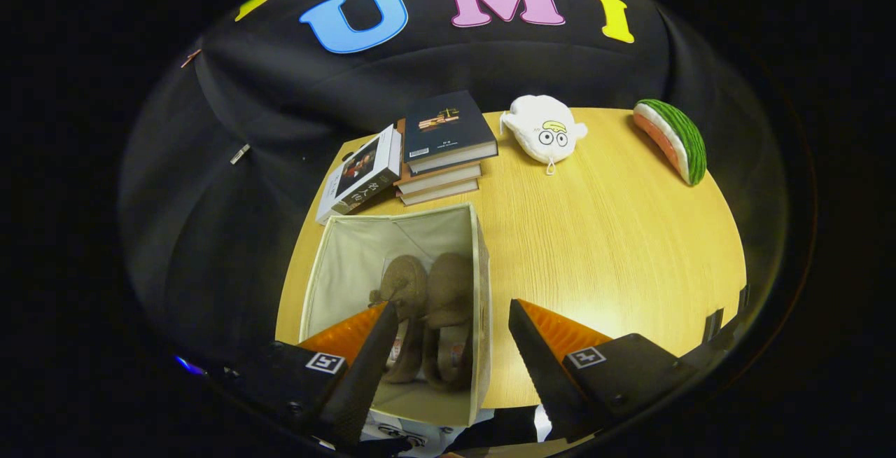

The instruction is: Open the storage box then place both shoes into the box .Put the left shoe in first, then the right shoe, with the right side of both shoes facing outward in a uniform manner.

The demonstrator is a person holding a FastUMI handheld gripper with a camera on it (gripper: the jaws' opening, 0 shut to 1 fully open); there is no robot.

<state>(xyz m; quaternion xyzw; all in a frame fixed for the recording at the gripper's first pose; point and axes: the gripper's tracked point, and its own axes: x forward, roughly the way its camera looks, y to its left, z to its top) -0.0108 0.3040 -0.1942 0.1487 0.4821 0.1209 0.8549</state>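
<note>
An open cream fabric storage box (481, 283) stands on the wooden table (602, 248), at its left front. Two tan slip-on shoes lie side by side inside it: one shoe (409, 283) on the left and the other shoe (448, 297) to its right, both pointing away from me. My gripper (451, 307) hovers above the box's near end, open with nothing between its fingers. The left finger overlaps the box's opening and hides part of the left shoe. The right finger is over the bare table just right of the box's wall.
A stack of books (444, 146) stands beyond the box, with another book (360, 174) leaning at its left. A white plush toy (544, 132) and a watermelon-slice toy (673, 139) lie at the table's far edge.
</note>
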